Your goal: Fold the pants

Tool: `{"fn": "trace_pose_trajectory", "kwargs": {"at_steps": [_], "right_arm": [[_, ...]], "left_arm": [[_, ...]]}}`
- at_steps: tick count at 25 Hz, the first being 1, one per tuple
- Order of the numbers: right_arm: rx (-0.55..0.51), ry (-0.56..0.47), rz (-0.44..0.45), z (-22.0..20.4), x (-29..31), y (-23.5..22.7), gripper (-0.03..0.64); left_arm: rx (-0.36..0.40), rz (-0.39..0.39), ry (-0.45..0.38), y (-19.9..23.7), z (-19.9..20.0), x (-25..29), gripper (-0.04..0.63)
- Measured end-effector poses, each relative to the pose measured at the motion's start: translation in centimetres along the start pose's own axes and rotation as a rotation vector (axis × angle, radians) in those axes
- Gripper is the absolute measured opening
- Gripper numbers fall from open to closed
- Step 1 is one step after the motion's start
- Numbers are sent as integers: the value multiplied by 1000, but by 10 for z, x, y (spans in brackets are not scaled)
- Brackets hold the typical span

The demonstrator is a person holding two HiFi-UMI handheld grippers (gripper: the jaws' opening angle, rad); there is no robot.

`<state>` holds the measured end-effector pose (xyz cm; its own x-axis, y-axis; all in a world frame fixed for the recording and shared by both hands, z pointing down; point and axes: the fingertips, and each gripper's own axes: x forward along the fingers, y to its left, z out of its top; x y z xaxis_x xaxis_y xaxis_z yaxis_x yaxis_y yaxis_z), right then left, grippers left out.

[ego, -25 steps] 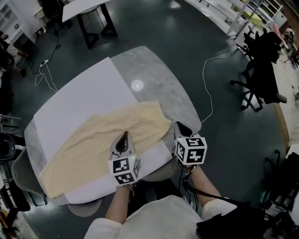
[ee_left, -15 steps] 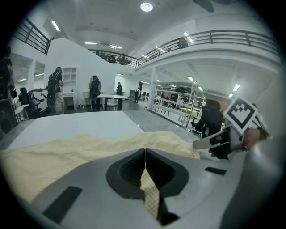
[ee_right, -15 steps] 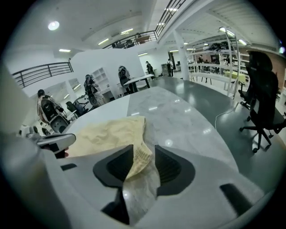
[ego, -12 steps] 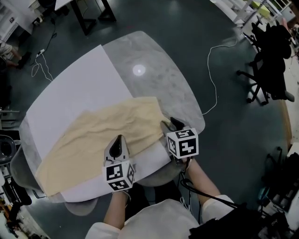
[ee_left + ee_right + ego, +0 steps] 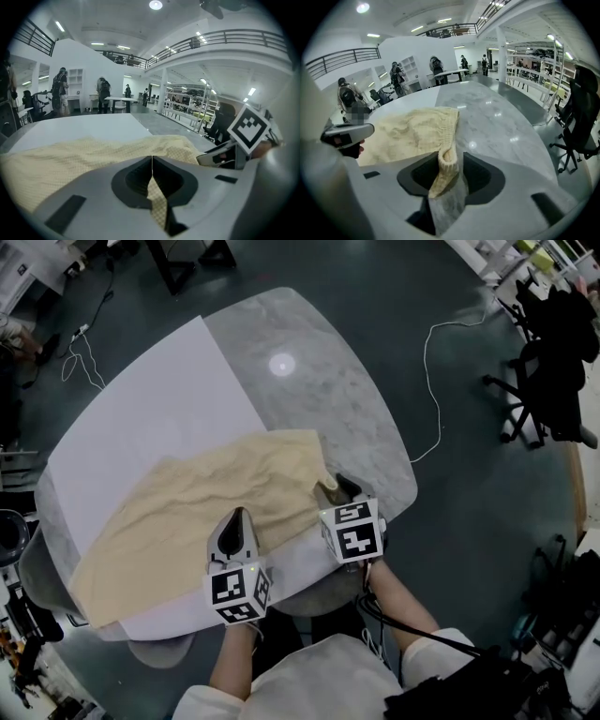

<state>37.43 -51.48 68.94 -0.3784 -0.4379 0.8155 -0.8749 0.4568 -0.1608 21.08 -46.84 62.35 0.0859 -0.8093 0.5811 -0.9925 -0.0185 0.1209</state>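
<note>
Lying across the counter (image 5: 328,371), the cream pants (image 5: 187,512) are pinched by the left gripper (image 5: 236,517), its jaws pressed together. The right gripper (image 5: 336,489), whose jaws have just been opening and stand spread around the ribbed hem (image 5: 449,159), may snag and drag it.

The left forearm (image 5: 234,662) and right forearm (image 5: 401,604) reach forward over the near edge of the table (image 5: 319,362). The left gripper (image 5: 238,516) points gently downward, its jaws pressed together on a fold of the pants (image 5: 178,512). The right gripper (image 5: 332,489), nearer the table's right edge, tilts more steeply. Its jaws have just been opening and stand apart, with the pants' ribbed end lying loose between them.
</note>
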Motion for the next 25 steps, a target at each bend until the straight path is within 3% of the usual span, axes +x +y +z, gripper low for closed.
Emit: {"fn": "trace_pose_trajectory", "kwargs": {"at_steps": [2,10,14,19,25], "right_arm": [[-4,11,3,0,1,5,117],[-6,34,-3,-1,4,9,92],[35,-11,-1,5,-5,7,42],[80,-72,24,15,-20,16,34],[32,-138,64,41,-47,51,34]], "left_arm": [[-3,0,2,-1,-1,3,9],[-9,-19,12,-10,-9,8,9],[-9,-29,11,-15,-8,5,9],[-27,-18,-5,-5,-2,-2,9],[-66,29,-33,19,6,-24,9]]}}
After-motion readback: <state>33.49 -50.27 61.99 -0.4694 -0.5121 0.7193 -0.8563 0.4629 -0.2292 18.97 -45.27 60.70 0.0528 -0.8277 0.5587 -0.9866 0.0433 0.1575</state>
